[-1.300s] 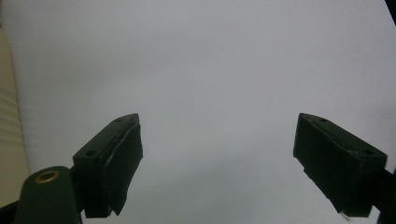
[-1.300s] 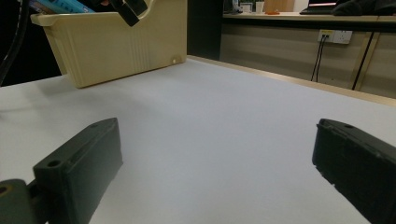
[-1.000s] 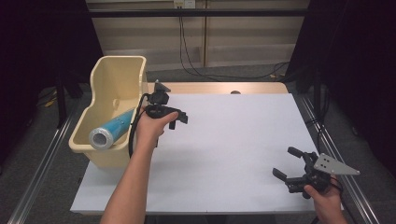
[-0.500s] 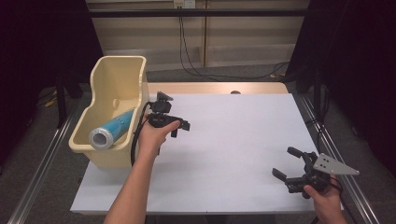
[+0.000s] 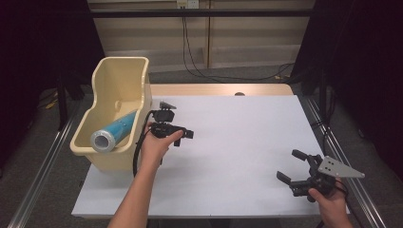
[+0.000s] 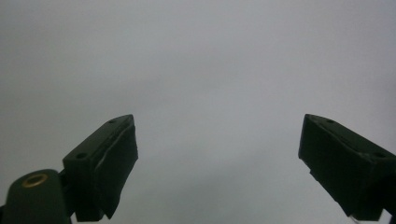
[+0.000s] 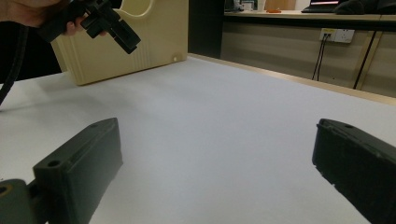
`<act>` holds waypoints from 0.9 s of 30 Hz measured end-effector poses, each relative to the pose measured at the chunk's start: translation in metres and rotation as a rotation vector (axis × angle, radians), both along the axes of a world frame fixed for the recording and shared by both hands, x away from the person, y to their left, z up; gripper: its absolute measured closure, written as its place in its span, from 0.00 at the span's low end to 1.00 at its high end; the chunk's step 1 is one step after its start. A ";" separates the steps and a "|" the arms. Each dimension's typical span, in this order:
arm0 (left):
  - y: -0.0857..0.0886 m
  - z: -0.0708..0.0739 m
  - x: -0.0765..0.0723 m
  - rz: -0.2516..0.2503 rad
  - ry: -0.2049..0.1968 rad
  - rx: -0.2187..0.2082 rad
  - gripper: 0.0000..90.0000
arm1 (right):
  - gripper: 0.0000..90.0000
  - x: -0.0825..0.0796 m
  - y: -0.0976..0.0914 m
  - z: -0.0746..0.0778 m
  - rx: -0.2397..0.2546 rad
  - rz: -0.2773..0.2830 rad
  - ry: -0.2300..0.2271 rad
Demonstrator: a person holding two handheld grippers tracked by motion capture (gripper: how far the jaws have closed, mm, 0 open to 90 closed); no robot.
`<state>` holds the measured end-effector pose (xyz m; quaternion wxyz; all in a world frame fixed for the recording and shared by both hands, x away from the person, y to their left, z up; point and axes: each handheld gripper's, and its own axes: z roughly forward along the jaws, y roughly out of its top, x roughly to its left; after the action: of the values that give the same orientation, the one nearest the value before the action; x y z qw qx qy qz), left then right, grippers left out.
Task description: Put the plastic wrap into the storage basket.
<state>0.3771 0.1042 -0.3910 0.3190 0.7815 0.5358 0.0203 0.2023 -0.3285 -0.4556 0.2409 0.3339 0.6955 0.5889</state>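
Blue tube point(image 5: 113, 133), silver-capped, tilted in cream bin point(image 5: 121, 76); left hand-held gripper point(image 5: 183, 135) empty, jaws just opening; right hand-held gripper point(image 5: 291, 167) open.

White table point(image 5: 228, 142), wooden far edge. Cream tub point(image 5: 121, 95) at left edge, just beside left gripper point(image 5: 183, 135), holding blue tube point(image 5: 114, 133); far from right gripper point(image 5: 297, 173).

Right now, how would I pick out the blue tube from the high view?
Find the white table, then the cream plastic bin on its left edge. The blue tube lies slanted inside it, silver cap toward the camera, the only blue item.
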 end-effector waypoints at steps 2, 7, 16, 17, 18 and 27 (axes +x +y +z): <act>0.000 -0.002 -0.002 -0.006 -0.008 -0.003 0.11 | 0.01 0.000 0.000 0.000 0.000 0.000 0.000; 0.001 -0.006 -0.005 -0.004 -0.028 -0.013 0.08 | 0.01 0.000 0.000 0.000 0.000 0.002 -0.001; 0.003 -0.013 -0.013 -0.025 -0.102 -0.039 0.05 | 0.01 0.000 0.000 0.000 -0.005 -0.001 0.002; 0.003 -0.014 -0.014 -0.029 -0.104 -0.042 0.05 | 0.01 0.000 0.000 0.000 -0.004 0.000 0.003; 0.003 -0.014 -0.015 -0.027 -0.111 -0.040 0.05 | 0.01 0.000 0.001 0.000 -0.005 0.001 0.002; 0.006 -0.021 -0.025 -0.045 -0.167 -0.037 0.03 | 0.01 0.001 0.001 -0.001 -0.004 0.005 0.003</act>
<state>0.3518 0.1102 -0.4120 0.3773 0.7830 0.4898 0.0685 0.2031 -0.3276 -0.4563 0.2391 0.3328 0.6978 0.5876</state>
